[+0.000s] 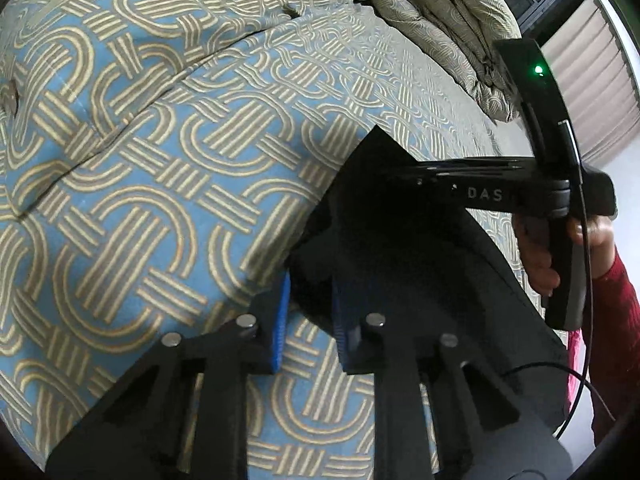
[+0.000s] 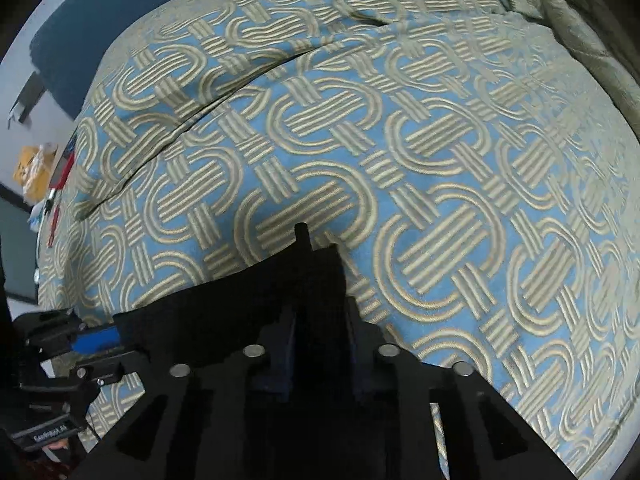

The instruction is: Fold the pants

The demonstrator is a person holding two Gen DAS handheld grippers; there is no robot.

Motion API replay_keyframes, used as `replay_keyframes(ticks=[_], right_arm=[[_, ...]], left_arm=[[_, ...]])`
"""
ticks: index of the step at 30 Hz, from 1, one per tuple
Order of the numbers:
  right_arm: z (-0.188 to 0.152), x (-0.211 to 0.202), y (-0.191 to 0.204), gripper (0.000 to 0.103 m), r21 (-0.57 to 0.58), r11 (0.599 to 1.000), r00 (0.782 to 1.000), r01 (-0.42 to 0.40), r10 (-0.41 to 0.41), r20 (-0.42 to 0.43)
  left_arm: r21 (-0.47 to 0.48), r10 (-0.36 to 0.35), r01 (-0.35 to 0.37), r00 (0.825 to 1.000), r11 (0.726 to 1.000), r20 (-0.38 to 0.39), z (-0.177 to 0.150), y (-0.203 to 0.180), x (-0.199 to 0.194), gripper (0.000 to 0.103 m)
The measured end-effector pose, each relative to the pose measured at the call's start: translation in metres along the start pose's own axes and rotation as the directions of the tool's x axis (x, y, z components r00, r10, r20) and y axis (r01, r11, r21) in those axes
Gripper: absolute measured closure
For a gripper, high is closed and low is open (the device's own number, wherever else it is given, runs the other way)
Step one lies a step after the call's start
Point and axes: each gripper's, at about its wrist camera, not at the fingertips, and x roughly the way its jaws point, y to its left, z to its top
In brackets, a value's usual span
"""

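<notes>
The black pants (image 1: 400,248) lie on the blue and gold patterned bedspread (image 1: 160,160), at the right of the left wrist view. My left gripper (image 1: 310,320) has blue pads and is open, with the near edge of the pants between its fingers. The right gripper's body (image 1: 500,192) reaches across above the pants, held by a hand in a red sleeve. In the right wrist view my right gripper (image 2: 316,320) is shut on a fold of the black pants (image 2: 240,312), which covers its fingers. The left gripper (image 2: 92,340) shows at the lower left there.
A crumpled olive quilt (image 1: 440,20) is piled at the far right of the bed. A ridge in the bedspread (image 2: 240,92) runs diagonally across. A side table with small items (image 2: 40,168) stands off the bed's left edge. Curtains (image 1: 592,80) hang at right.
</notes>
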Motion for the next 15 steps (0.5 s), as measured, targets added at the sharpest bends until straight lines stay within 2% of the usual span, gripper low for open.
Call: replay_keyframes(ticks=[2, 3, 6, 8, 13, 15], right_arm=[[-0.007, -0.008, -0.004, 0.053, 0.033, 0.999, 1.0, 0.022, -0.022, 0.009], [-0.013, -0.013, -0.006, 0.05, 0.051, 0.998, 1.0, 0.023, -0.024, 0.016], [-0.039, -0.028, -0.016, 0.049, 0.113, 0.994, 1.0, 0.003, -0.005, 0.018], [-0.056, -0.037, -0.022, 0.049, 0.142, 0.99, 1.0, -0.002, -0.001, 0.022], [-0.102, -0.071, -0.037, 0.049, 0.246, 0.969, 0.999, 0.015, -0.025, 0.037], [-0.122, -0.083, -0.046, 0.049, 0.3, 0.954, 0.999, 0.005, -0.019, 0.045]], left_arm=[[-0.002, 0.003, -0.003, 1.0, 1.0, 0.0, 0.0, 0.0, 0.0, 0.081], [-0.003, 0.006, -0.006, 1.0, 1.0, 0.0, -0.001, 0.0, 0.0, 0.081], [-0.004, 0.026, -0.026, 1.0, 1.0, 0.0, -0.001, -0.002, 0.002, 0.079], [0.002, 0.053, -0.053, 0.999, 0.999, -0.003, -0.001, -0.003, 0.004, 0.069], [0.031, 0.08, -0.079, 0.997, 0.996, -0.014, -0.002, -0.012, 0.007, 0.053], [0.047, 0.1, -0.099, 0.995, 0.994, -0.014, -0.002, -0.017, 0.009, 0.052]])
